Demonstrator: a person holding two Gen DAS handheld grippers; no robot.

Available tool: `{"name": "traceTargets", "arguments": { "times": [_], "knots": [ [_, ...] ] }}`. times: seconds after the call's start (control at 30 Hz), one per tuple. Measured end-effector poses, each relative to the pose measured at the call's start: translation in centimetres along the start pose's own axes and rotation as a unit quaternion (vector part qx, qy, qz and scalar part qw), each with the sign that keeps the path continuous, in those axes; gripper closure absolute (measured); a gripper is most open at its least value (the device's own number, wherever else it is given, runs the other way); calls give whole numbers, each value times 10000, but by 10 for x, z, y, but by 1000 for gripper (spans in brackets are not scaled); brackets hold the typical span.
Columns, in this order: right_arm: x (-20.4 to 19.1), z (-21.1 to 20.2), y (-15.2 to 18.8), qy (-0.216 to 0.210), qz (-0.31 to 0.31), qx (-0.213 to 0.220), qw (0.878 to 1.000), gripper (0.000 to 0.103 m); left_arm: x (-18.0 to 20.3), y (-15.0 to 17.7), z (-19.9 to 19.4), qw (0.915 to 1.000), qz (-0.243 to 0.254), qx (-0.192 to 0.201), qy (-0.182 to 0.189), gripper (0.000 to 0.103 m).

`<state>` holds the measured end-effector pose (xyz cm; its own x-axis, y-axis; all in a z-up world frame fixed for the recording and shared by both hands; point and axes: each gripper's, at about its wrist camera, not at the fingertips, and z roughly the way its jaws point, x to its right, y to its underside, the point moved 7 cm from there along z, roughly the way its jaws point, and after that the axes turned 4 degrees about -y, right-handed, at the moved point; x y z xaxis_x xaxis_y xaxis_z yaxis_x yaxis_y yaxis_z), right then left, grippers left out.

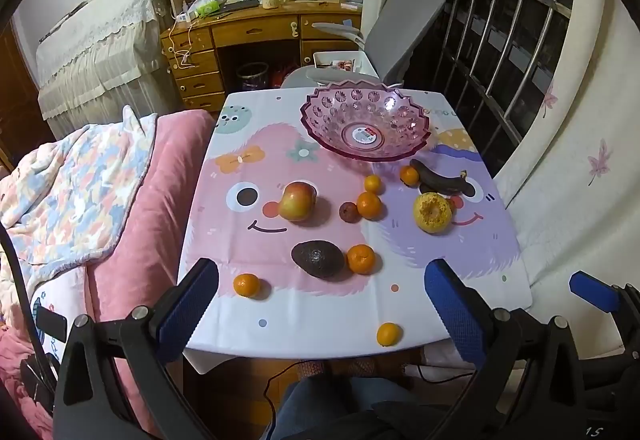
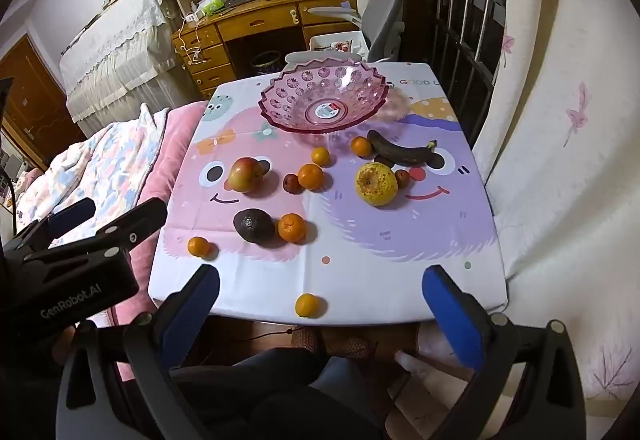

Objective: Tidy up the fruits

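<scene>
A pink plastic bowl (image 1: 366,120) (image 2: 324,98) stands empty at the far side of the small table. In front of it lie loose fruits: an apple (image 1: 297,201) (image 2: 245,174), a dark avocado (image 1: 318,258) (image 2: 253,225), a blackened banana (image 1: 442,178) (image 2: 404,152), a yellow spotted fruit (image 1: 432,212) (image 2: 376,185), a small dark red fruit (image 1: 348,212) and several mandarins, one near the front edge (image 1: 388,334) (image 2: 307,305). My left gripper (image 1: 320,304) is open and empty above the table's near edge. My right gripper (image 2: 320,304) is open and empty, beside it to the right.
The table wears a cartoon cloth (image 1: 320,304). A bed with pink bedding (image 1: 132,200) lies on the left, a curtain and barred window (image 1: 520,40) on the right. A grey chair (image 1: 400,28) and wooden desk (image 1: 256,28) stand behind.
</scene>
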<state>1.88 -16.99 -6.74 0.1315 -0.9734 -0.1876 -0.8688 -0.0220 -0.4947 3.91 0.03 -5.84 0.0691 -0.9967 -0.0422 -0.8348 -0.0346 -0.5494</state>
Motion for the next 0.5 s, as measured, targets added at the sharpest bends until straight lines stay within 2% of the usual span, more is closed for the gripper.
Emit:
{"name": "traceTargets", "arguments": {
  "times": [0.5],
  "knots": [
    [1, -2, -1, 5, 6, 29, 10000, 1, 0, 0, -2, 10000, -16, 89, -4, 1]
  ]
}}
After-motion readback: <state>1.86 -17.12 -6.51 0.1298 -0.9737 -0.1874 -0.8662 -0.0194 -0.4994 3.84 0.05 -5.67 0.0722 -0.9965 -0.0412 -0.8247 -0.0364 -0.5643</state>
